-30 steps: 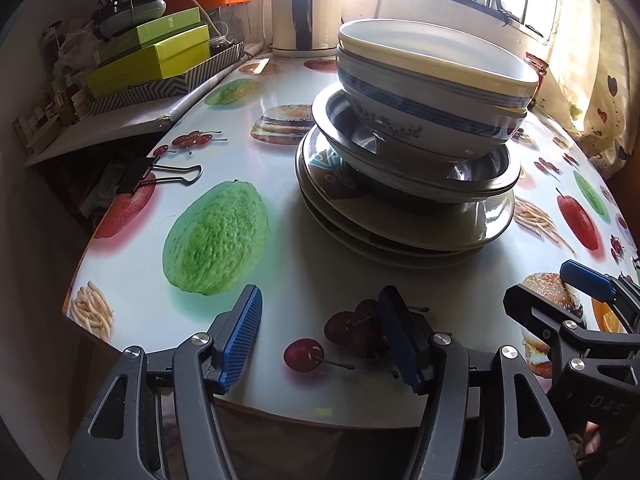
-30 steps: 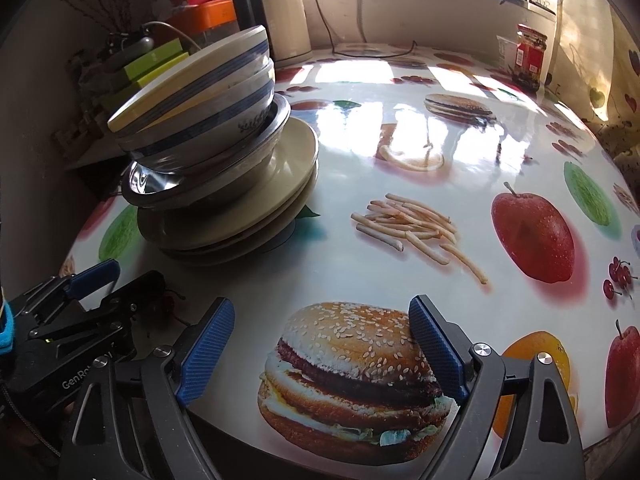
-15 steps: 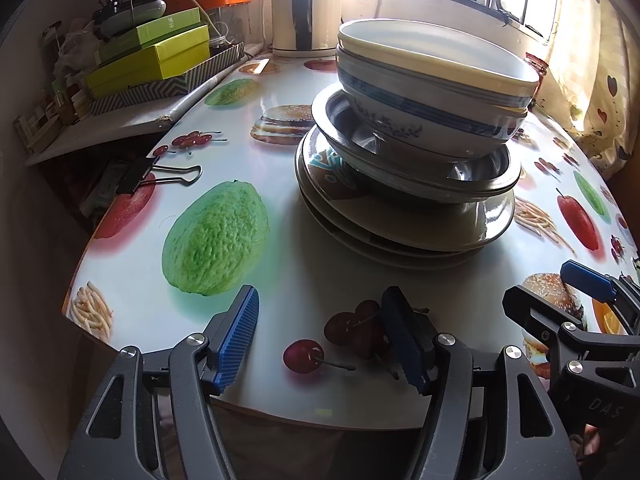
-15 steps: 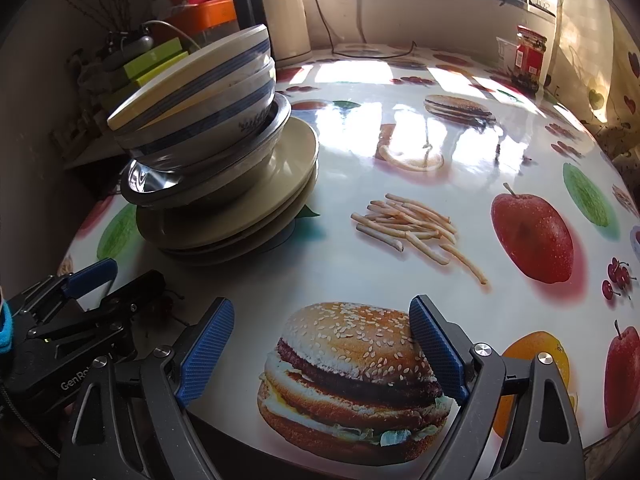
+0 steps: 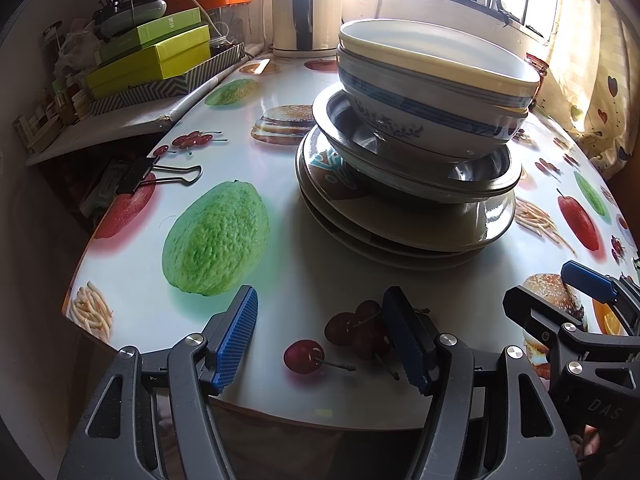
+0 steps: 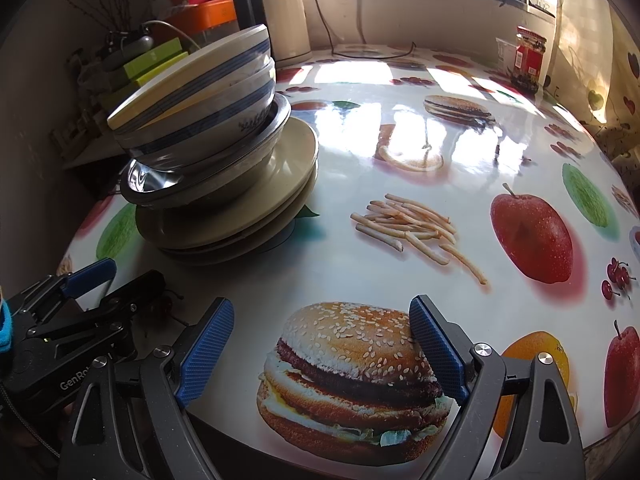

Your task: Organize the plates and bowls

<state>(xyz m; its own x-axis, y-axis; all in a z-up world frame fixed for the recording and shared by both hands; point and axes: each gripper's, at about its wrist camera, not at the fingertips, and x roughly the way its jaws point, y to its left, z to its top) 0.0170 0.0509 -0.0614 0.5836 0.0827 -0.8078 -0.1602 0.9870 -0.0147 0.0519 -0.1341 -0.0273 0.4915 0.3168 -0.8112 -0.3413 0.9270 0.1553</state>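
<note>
While both tools hang at the near table [image 6: 360,272] edge, the crockery stands in one pile [image 5: 408,184]: ceramic bowls [image 5: 432,80] nested in a steel basin [image 5: 420,168], plates [image 5: 400,236] beneath. Widest pieces lie lowest, which steadies it. Left gripper [image 5: 320,336] and right gripper [image 6: 320,344], both nearer than the pile, gape empty. This fits a finished pile or one awaiting sorting.
</note>
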